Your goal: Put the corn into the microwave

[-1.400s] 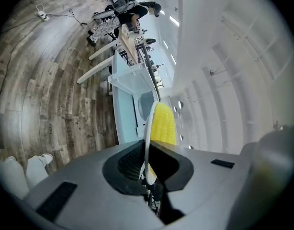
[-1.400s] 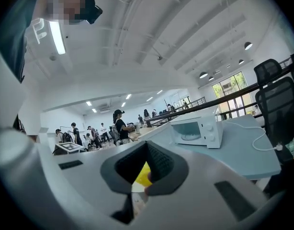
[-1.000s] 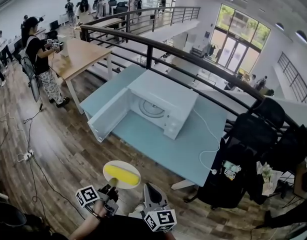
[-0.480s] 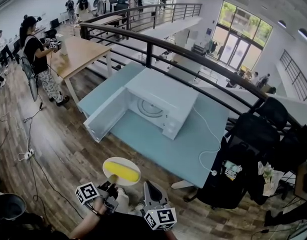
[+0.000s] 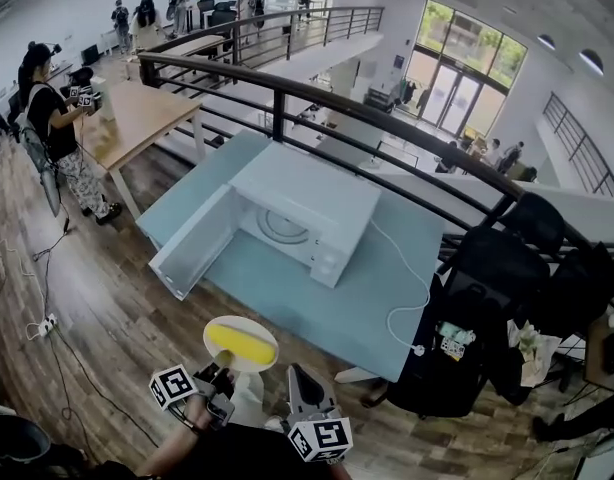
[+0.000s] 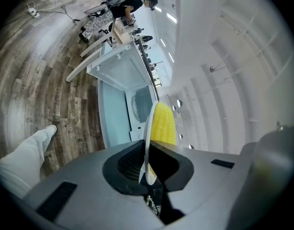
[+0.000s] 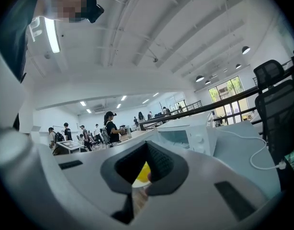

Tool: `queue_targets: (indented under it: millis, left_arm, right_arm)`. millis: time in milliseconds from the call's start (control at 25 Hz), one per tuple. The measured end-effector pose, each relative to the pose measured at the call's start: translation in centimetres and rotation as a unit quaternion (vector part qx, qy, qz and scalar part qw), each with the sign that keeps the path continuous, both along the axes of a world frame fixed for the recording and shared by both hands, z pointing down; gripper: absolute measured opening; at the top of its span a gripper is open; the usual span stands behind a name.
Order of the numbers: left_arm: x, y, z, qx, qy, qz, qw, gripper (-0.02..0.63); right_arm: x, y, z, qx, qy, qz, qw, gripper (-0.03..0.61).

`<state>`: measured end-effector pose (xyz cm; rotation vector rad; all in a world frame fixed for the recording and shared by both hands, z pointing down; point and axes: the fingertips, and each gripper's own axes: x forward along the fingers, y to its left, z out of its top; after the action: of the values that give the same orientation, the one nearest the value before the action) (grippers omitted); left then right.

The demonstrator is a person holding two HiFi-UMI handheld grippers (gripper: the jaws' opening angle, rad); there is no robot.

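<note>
A yellow corn cob (image 5: 237, 346) lies on a small white plate (image 5: 259, 357). My left gripper (image 5: 220, 376) is shut on the plate's near rim and carries it level above the wooden floor. In the left gripper view the plate (image 6: 148, 138) stands edge-on between the pads, with the corn (image 6: 163, 126) on its right face. My right gripper (image 5: 294, 373) hangs just right of the plate, jaws together and holding nothing. The white microwave (image 5: 302, 213) sits ahead on a light blue table (image 5: 362, 313), and its door (image 5: 192, 243) is swung open to the left.
A white cable (image 5: 407, 303) runs from the microwave over the table's right side. Black office chairs (image 5: 487, 298) stand to the right, and a black railing (image 5: 387, 133) runs behind the table. A person (image 5: 52, 128) stands by a wooden table (image 5: 137, 113) at far left.
The table and microwave have drawn a little closer and slid left in the head view as I walk toward them. Both grippers keep their pose, and the plate stays gripped.
</note>
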<state>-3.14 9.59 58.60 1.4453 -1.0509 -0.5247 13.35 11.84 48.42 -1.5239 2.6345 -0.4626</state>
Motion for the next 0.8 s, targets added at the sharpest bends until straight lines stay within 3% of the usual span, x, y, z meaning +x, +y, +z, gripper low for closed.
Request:
queue_targets:
  millis: [800]
  left_arm:
    - [-0.1, -13.8, 1.4, -0.026, 0.003, 0.026, 0.9993, 0.017]
  right_arm:
    - [-0.3, -11.5, 0.5, -0.025, 0.016, 0.030, 0.999, 0.009]
